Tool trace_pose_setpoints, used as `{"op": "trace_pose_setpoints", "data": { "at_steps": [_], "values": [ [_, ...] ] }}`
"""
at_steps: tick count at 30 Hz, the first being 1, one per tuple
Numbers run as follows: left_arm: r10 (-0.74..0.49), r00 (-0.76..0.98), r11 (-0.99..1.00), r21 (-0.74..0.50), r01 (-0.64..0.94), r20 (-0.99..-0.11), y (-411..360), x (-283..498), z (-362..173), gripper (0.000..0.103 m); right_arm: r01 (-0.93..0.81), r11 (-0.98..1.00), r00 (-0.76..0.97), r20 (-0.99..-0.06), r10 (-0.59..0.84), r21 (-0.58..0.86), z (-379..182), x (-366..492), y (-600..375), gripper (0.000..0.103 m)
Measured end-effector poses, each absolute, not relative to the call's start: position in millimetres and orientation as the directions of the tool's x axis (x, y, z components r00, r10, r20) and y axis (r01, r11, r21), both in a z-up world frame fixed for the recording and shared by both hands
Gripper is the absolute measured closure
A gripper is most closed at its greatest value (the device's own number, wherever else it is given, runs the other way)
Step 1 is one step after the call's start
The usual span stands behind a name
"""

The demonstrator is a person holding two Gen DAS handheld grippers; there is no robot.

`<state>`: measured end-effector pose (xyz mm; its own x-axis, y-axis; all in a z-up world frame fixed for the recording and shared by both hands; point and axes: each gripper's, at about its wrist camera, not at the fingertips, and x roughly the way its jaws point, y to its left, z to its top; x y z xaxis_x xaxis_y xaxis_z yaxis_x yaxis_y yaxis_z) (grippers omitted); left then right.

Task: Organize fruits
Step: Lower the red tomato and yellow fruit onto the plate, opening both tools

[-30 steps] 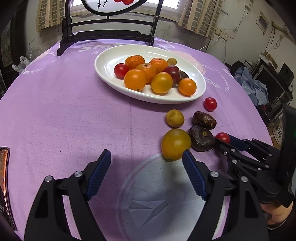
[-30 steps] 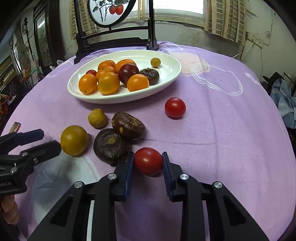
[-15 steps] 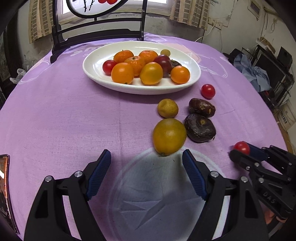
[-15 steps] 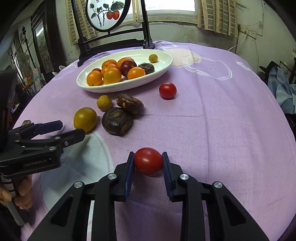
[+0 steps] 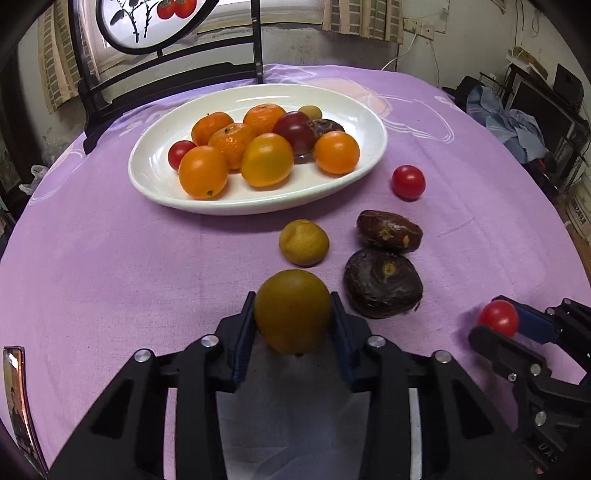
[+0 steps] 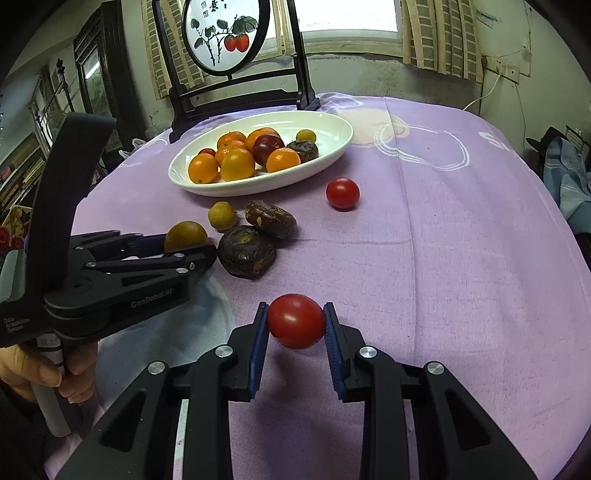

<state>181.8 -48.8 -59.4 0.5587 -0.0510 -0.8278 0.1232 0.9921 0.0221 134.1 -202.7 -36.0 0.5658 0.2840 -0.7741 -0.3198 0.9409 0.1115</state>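
Both grippers loaded. Left gripper (image 5: 293,321) is clamped on a yellow-green citrus (image 5: 293,311), blue pads pressed against its two sides; fruit sits low over the purple tablecloth (image 5: 129,258), can't tell if it's touching the cloth. Right gripper (image 6: 296,325) pinches a red tomato (image 6: 296,320) between its pads, held clear above the cloth with a shadow under it.

From the left wrist view the right gripper shows at the lower right edge, tomato at its tip.

Loose on the cloth:
- small yellow fruit (image 5: 303,242), just beyond the held citrus, between it and the plate
- two dark brown wrinkled fruits, the rounder dark one (image 5: 383,283) just right of the left gripper's fingers, the longer dark one (image 5: 388,236) right behind it, close or touching
- second red tomato (image 5: 408,182) off on its own, near the plate's right end

White oval plate (image 5: 369,122) sits at the far side of the table. It holds a cluster: several oranges and mandarins, one small red tomato at the left, a dark red plum-like fruit, one dark wrinkled fruit and a small yellow-green one at the back.

Black wooden stand with a round painted panel (image 6: 221,35) stands behind the plate, by the window. A phone-like object (image 5: 18,402) lies at the table's left edge.
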Motion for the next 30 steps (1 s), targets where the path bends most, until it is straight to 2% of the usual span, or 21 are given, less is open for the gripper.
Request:
{"op": "trace_pose_setpoints", "data": {
  "at_steps": [5, 11, 15, 18, 24, 30],
  "values": [
    [-0.091, 0.548, 0.991, -0.021, 0.132, -0.832, -45.3, 168.6, -51.6, 0.066, -0.317, 0.943, 0.583, -0.763, 0.28, 0.103, -32.7, 132.7, -204.5, 0.073],
    [-0.123, 0.593, 0.988, -0.043, 0.147, -0.796, -28.8, 144.3, -22.0, 0.066, -0.33, 0.937, 0.603, -0.737, 0.305, 0.117, -23.7, 127.5, -201.5, 0.073],
    [-0.125, 0.628, 0.989, -0.049, 0.137, -0.768, -13.4, 142.3, 1.5, 0.066, -0.345, 0.929, 0.658, -0.671, 0.341, 0.134, 2.4, 119.1, -198.0, 0.073],
    [-0.122, 0.645, 0.99, -0.049, 0.13, -0.754, -5.9, 153.5, 18.9, 0.066, -0.37, 0.917, 0.679, -0.631, 0.374, 0.145, 24.5, 122.4, -191.6, 0.073],
    [-0.106, 0.663, 0.994, -0.076, 0.074, -0.741, 12.4, 203.8, 41.5, 0.066, -0.418, 0.906, 0.701, -0.613, 0.366, 0.062, 56.0, 166.7, -159.3, 0.073],
    [-0.051, 0.639, 0.998, -0.061, 0.007, -0.767, 25.5, 264.9, 24.6, 0.066, -0.411, 0.91, 0.662, -0.67, 0.337, 0.052, 37.8, 238.0, -135.5, 0.073]
  ]
}}
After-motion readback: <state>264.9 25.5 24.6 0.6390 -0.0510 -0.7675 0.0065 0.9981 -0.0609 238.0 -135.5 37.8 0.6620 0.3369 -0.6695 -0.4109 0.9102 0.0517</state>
